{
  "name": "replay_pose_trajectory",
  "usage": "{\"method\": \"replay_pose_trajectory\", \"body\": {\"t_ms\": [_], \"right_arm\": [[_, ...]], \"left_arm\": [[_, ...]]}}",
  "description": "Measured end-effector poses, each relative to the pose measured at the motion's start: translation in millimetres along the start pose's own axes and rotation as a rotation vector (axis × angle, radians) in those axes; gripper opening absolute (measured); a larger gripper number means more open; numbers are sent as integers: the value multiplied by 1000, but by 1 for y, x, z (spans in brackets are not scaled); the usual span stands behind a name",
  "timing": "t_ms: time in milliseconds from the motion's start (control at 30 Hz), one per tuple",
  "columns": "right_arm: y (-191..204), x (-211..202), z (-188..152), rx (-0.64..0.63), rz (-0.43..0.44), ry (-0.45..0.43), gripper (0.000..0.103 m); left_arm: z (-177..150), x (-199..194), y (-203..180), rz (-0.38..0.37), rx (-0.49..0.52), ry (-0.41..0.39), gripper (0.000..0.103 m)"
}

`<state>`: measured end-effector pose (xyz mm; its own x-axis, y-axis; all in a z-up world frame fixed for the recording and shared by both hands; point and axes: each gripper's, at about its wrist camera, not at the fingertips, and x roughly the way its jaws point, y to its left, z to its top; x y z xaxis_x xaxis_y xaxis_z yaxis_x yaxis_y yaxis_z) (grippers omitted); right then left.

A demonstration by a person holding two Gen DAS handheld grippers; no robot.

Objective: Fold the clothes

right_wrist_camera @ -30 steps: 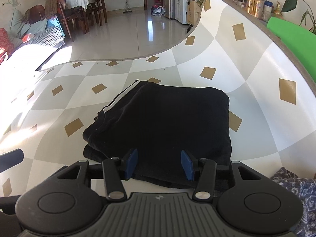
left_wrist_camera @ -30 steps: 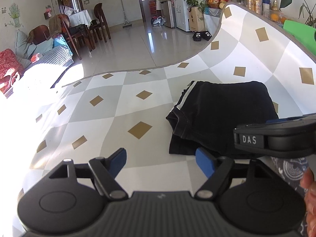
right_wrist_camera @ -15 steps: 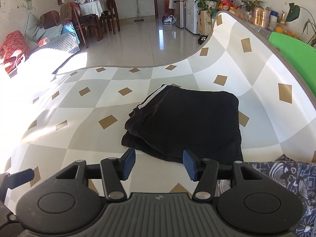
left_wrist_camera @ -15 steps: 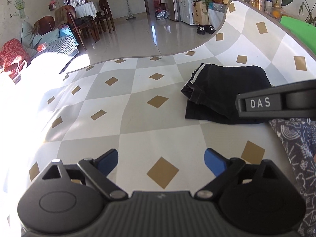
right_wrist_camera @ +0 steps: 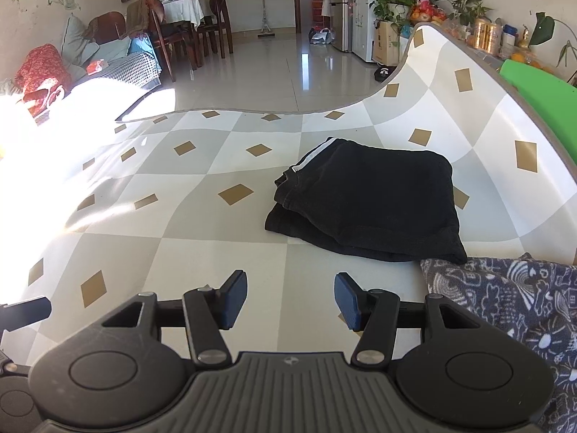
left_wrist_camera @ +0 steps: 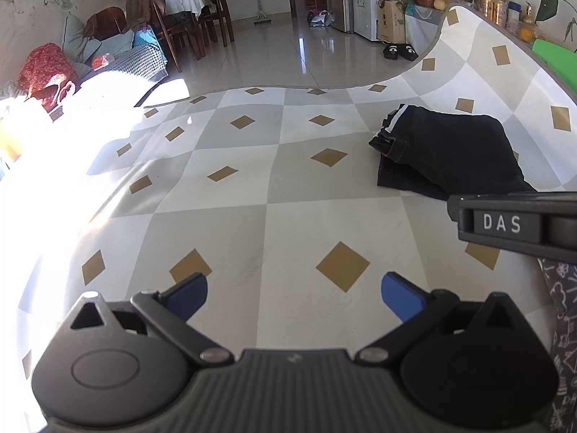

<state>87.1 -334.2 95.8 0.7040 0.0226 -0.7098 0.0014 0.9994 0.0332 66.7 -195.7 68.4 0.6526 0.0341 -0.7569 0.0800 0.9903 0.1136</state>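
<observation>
garment: black garment (right_wrist_camera: 368, 205) lies folded in a compact stack of layers on the desk (right_wrist_camera: 216, 252); a white stripe shows along its far-left edge; same bundle in the left wrist view (left_wrist_camera: 447, 151)
garment place: toward the far-right part of the desk, short of the raised far-right edge of the checked covering; clear desk surface between it and both claws
long axis: cannot tell with confidence through the fisheye; the stack reads roughly squarish, its layered open edges facing left and its smooth fold facing right
left claw: left claw (left_wrist_camera: 294, 294) wide open, blue pads well apart, holding nothing; it hovers over bare desk near the near edge
right claw: right claw (right_wrist_camera: 290, 299) open, less wide than the left, holding nothing; also over bare desk at the near edge; its body shows at the right side of the left wrist view (left_wrist_camera: 512, 222)
key relation: from the right claw the garment lies ahead and slightly right; from the left claw it lies ahead and far to the right, with the right claw between; right claw judged the nearer
patterned cloth: dark cloth with white print (right_wrist_camera: 505, 303) at the near-right corner, just touching the near edge of the garment; whether it is clothing to fold or the person's own wear, cannot tell
task state (judgement): the black garment lies as the task would want it; both claws apart from it; scene fits a finished fold, or a pause before another item is taken up
</observation>
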Motion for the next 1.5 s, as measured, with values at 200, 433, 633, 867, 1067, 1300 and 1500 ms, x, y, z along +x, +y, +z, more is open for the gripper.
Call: {"method": "replay_pose_trajectory", "body": {"t_ms": [200,433,633,867,1067,1300,1500], "right_arm": [[20,-7,-16,-24,2,6,52],[45,-10,-38,-55,22,37,53],[67,-14,-55,-100,34,51,53],[81,-21,-66,-119,42,50,52],[92,-29,-74,-140,45,48,52],[104,-36,-84,-168,42,43,52],[112,-43,-88,-179,45,39,52]], "left_arm": [[-19,-2,20,23,-41,31,103],[-41,-3,42,55,-66,71,103],[-57,-6,61,79,-84,95,103],[-71,-15,79,94,-99,103,103],[-81,-22,93,105,-114,107,103],[-88,-31,109,119,-136,101,103],[-93,-35,119,130,-153,101,103]]}}
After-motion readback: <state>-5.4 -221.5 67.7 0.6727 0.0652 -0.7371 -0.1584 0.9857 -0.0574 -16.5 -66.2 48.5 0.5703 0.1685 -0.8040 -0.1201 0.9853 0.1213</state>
